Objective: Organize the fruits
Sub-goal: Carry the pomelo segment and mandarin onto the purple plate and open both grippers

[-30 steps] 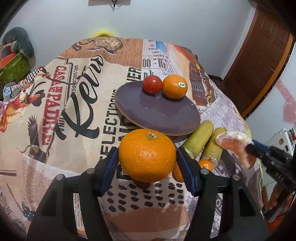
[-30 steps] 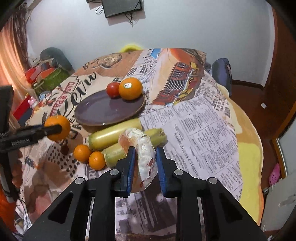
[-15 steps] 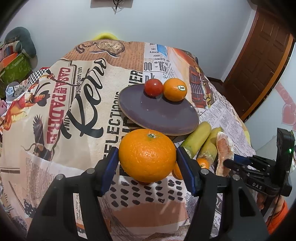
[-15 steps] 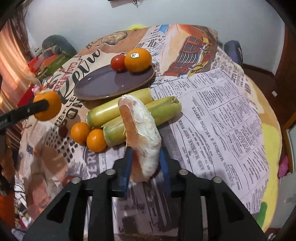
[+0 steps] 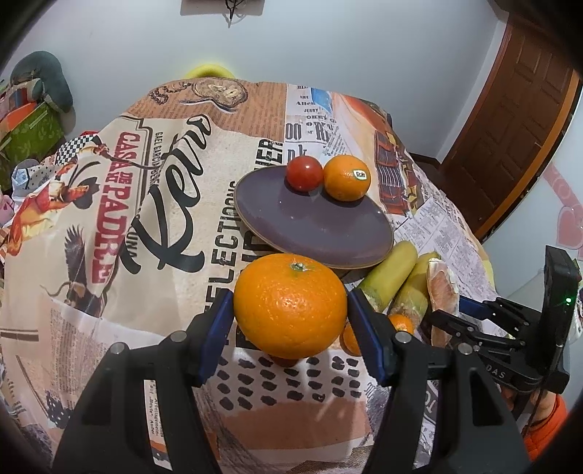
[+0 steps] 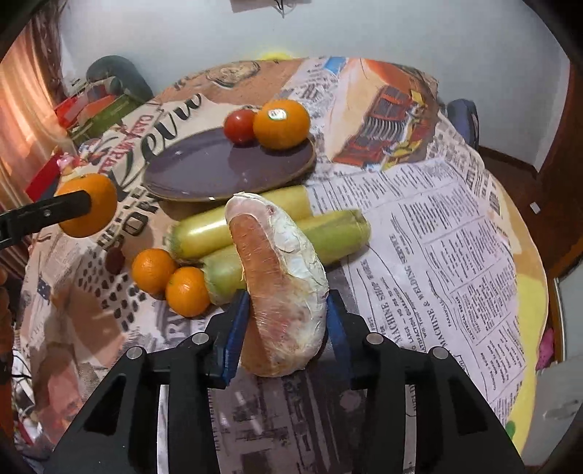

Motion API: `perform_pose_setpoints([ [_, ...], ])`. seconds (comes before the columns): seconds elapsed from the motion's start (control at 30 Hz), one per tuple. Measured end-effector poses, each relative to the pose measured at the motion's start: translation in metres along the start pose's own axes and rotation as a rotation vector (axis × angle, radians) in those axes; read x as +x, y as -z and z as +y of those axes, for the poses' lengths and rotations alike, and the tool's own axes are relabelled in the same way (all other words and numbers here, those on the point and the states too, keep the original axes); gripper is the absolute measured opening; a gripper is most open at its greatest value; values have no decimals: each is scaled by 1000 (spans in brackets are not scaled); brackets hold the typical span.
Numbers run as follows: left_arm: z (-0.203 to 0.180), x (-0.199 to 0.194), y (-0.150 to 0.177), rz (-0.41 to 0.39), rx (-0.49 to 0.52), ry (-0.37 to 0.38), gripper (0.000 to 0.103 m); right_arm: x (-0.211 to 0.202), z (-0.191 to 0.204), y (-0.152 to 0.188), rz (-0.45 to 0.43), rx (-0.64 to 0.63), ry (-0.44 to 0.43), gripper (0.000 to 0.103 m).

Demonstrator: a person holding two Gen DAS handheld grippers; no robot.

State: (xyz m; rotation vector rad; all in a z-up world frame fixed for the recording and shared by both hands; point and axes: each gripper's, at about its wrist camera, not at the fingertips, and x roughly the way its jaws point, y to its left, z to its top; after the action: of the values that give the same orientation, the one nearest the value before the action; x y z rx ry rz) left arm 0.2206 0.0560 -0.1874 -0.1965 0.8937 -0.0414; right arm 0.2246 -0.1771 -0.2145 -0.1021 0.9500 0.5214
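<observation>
Left claw [image 5: 291,321] clamped on large orange [image 5: 289,305] above the desk [image 5: 109,226], right claw [image 6: 286,321] clamped on peeled grapefruit wedge [image 6: 280,284] near two green stalks [image 6: 328,233], purple plate [image 6: 218,164] holding tomato [image 6: 239,125] and stickered orange [image 6: 281,124]

This is a lived-in room of a home. A round table [image 6: 455,226] wears a printed cloth of old newspaper and poster designs, with a purple plate [image 5: 309,222] of fruit on it. A panelled wooden door [image 5: 510,120] stands at one side, beside a wall with pink heart decorations [image 5: 568,222]. Bright boxes and soft bundled things [image 6: 94,105] are heaped against the pale wall, an orange-lit curtain [image 6: 25,109] hangs near them, and a dark-framed object with dangling wires [image 5: 222,3] is mounted high up.
</observation>
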Motion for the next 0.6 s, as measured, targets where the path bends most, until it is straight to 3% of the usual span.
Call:
perform_pose_setpoints([
  [0.33, -1, -15, -28, -72, 6, -3, 63, -37, 17, -32, -151, -48, 8, 39],
  [0.6, -4, -13, -57, -122, 26, -11, 63, -32, 21, -63, -204, -40, -9, 39],
])
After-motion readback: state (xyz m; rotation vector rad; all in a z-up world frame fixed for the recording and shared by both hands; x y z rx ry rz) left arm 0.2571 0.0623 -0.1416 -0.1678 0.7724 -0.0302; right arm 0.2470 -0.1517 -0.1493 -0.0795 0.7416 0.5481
